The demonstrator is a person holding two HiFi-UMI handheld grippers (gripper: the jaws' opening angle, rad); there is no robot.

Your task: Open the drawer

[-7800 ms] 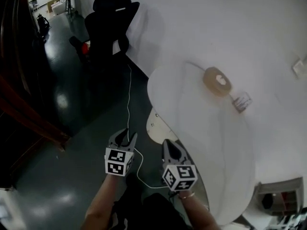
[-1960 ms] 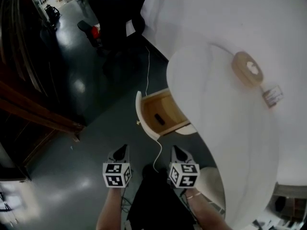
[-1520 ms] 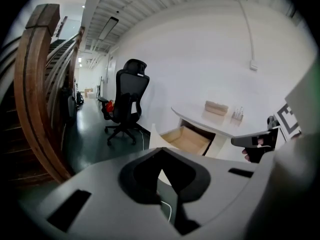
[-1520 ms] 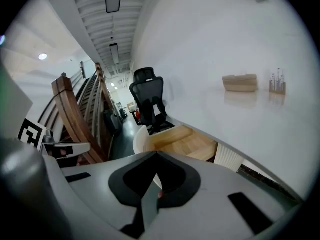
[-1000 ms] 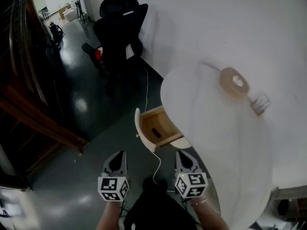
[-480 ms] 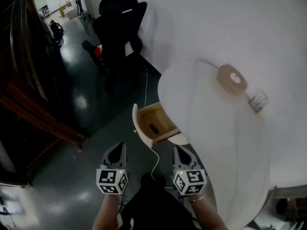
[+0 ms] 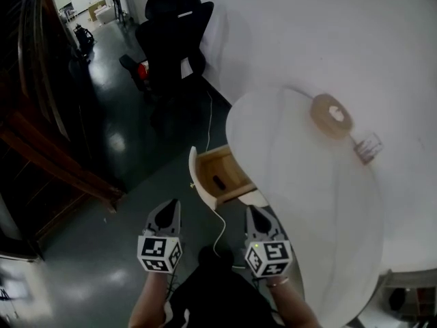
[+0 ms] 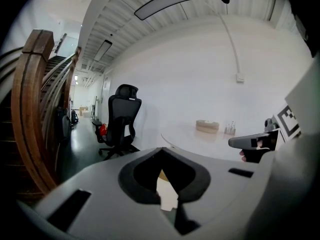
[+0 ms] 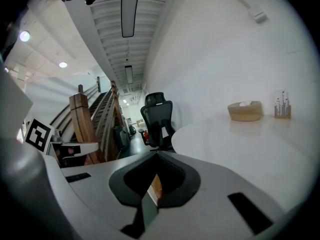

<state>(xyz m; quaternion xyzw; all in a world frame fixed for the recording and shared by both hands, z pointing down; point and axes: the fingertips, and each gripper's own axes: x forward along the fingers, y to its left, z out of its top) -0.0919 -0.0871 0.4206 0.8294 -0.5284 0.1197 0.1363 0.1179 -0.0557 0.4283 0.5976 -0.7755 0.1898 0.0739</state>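
Drawer [image 7: 220,173] stands open in head view; gripper views show left gripper [image 7: 169,209], right gripper [image 7: 255,214] fingers together.

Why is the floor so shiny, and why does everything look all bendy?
Head view: the dark floor shows pale glare patches. Left gripper view: the wide lens bows the wooden stair rail and the ceiling lamp. Right gripper view: the corners go black.
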